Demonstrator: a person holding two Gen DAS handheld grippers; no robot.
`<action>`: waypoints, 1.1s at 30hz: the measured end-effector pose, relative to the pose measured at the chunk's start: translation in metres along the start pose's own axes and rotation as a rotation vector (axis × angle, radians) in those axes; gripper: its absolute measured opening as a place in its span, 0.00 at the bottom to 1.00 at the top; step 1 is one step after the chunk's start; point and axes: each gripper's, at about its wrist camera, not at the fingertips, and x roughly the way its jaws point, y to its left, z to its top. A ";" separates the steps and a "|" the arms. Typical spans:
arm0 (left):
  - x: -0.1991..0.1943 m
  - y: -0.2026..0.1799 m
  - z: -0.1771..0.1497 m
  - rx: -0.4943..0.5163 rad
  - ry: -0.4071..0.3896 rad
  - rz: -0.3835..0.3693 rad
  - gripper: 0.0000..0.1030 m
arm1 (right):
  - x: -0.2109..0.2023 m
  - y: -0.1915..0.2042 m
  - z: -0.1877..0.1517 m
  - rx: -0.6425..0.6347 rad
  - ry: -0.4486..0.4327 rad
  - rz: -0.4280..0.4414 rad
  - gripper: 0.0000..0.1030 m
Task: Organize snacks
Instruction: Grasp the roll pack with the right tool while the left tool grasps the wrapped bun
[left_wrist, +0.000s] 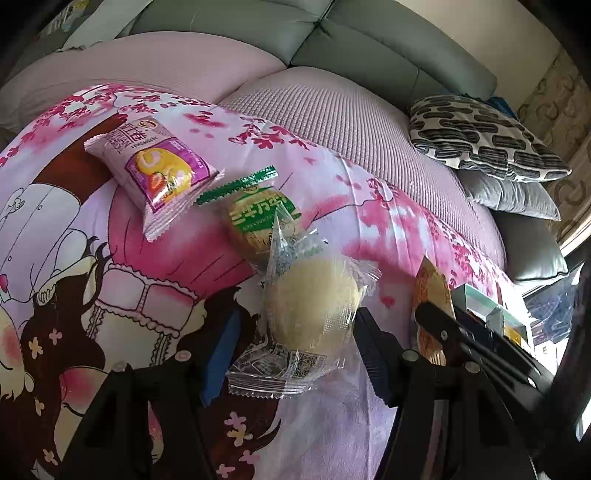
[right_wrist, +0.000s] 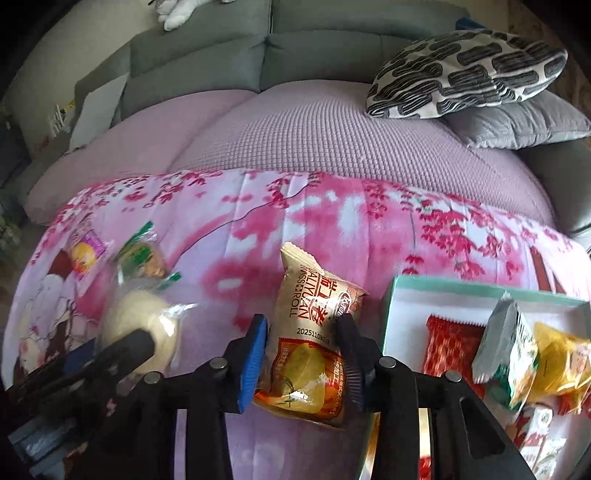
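The right gripper (right_wrist: 304, 360) has its jaws clamped on the swiss roll packet (right_wrist: 308, 343), beside the box (right_wrist: 391, 314); next, lift it in. The left gripper (left_wrist: 291, 325) jaws stand apart around the pale bun (left_wrist: 312, 302).

The cream-and-orange snack packet (right_wrist: 310, 343) between the right gripper's (right_wrist: 303, 354) fingers bore "SWISS ROLL", a line that looked like "DALIYUAN", and the printed number "20251103" followed by unreadable digits. The clear-wrapped bun (left_wrist: 310, 306) between the left gripper's (left_wrist: 291, 332) fingers carried a QR code, its print unreadable.
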 end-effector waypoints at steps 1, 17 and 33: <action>0.000 0.000 0.000 0.003 0.001 0.001 0.63 | -0.001 0.000 -0.003 0.001 0.001 0.010 0.38; -0.014 -0.019 -0.008 0.074 -0.022 0.016 0.49 | -0.034 0.001 -0.047 0.015 -0.018 0.070 0.30; -0.047 -0.035 -0.022 0.104 -0.087 -0.001 0.41 | -0.071 -0.012 -0.071 0.086 -0.069 0.138 0.29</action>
